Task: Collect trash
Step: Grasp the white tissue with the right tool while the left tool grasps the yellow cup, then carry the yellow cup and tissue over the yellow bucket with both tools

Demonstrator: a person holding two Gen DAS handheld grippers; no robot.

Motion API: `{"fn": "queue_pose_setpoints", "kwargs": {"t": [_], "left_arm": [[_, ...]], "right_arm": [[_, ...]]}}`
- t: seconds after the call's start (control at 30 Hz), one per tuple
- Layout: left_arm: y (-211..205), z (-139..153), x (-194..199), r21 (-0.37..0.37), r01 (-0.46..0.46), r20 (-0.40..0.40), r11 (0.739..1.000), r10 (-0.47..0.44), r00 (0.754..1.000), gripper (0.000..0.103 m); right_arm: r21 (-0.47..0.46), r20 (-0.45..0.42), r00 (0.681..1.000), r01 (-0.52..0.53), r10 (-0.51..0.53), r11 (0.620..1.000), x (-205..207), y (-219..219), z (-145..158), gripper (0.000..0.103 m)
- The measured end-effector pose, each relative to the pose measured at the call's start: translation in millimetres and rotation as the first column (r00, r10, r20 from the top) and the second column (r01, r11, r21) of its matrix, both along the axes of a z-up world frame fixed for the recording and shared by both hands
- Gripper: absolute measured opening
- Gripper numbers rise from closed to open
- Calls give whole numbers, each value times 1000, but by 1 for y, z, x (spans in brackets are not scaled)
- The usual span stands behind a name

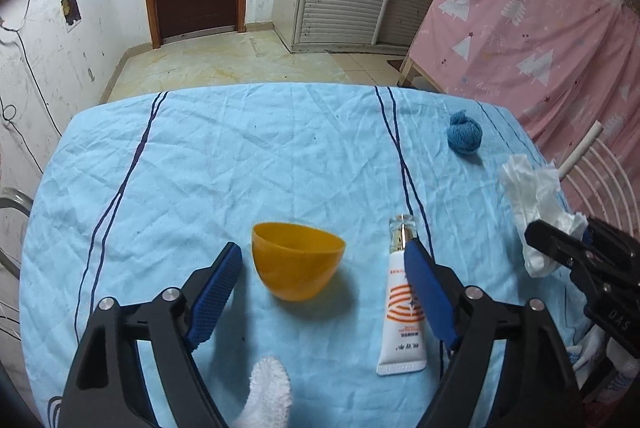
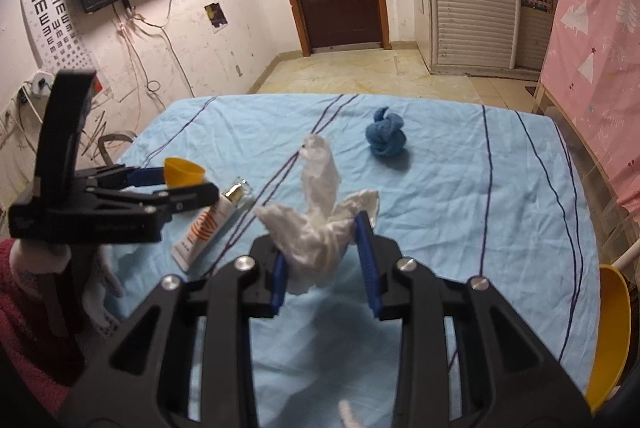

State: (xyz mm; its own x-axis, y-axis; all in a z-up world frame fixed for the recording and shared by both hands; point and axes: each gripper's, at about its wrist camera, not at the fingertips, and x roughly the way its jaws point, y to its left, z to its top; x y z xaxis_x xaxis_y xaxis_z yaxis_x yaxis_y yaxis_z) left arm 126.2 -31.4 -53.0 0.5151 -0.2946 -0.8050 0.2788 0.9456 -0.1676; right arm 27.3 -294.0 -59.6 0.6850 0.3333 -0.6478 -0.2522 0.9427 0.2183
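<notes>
Light blue striped cloth [image 1: 240,168] covers the desk. Above it, the right hand-held gripper [image 2: 325,260] is clenched on a crumpled white tissue [image 2: 320,228], lifted over the cloth at the right. The left hand-held gripper [image 1: 324,292] hangs released, its jaws spread around a tilted yellow bowl [image 1: 296,260], with a white-and-orange tube [image 1: 402,308] lying just beside its right finger. Farther right sits a blue balled sock [image 1: 464,134].

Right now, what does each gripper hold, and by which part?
The right gripper pinches the crumpled white tissue at its bunched lower end. The left gripper is open, holding nothing, straddling the yellow bowl.
</notes>
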Motion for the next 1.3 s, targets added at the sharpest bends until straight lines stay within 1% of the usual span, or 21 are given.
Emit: {"fn": "queue_pose_setpoints", "kwargs": {"t": [0.03,0.1,0.23,0.3,0.33,0.37,0.4,0.43,0.47,0.63,0.77,1.03,1.3], "left_arm": [[1,0,1,-6,-5,-2,1000,5,1000,69],[3,-1,3,7,-13,4,1000,12,1000,63],[2,0,3,27,-20,17,999,20,1000,58],[2,0,3,36,-25,24,999,24,999,51],[3,0,3,39,-28,26,999,27,999,49],[3,0,3,42,-30,29,999,29,999,44],[3,0,3,46,-31,33,998,30,999,37],[4,0,3,47,-31,34,998,29,999,33],[4,1,4,49,-31,36,998,29,999,32],[4,7,2,30,-35,44,999,33,998,32],[1,25,-4,5,-28,77,1000,28,997,32],[-37,59,-23,-1,34,146,999,-34,989,32],[-77,74,-32,3,102,163,995,-101,981,32]], "right_arm": [[5,1,1000,3,-3,1000,-1,-3,-1,30],[12,3,1000,7,-7,1000,-2,-8,-2,30],[21,4,1000,18,-18,1000,-3,-16,-4,30],[21,6,1000,23,-23,1000,-4,-19,-5,30],[21,8,1000,28,-28,999,-5,-21,-5,30],[21,10,999,33,-33,999,-5,-23,-5,30],[24,11,999,36,-37,999,-6,-25,-5,30],[28,13,999,42,-43,999,-7,-29,-6,30],[29,15,999,47,-47,999,-8,-31,-6,30],[36,21,998,64,-65,997,-12,-40,-6,30],[45,33,996,84,-85,995,-17,-50,-5,30],[72,62,990,120,-124,990,-28,-76,0,30],[99,90,980,167,-176,981,-42,-107,4,30]]}}
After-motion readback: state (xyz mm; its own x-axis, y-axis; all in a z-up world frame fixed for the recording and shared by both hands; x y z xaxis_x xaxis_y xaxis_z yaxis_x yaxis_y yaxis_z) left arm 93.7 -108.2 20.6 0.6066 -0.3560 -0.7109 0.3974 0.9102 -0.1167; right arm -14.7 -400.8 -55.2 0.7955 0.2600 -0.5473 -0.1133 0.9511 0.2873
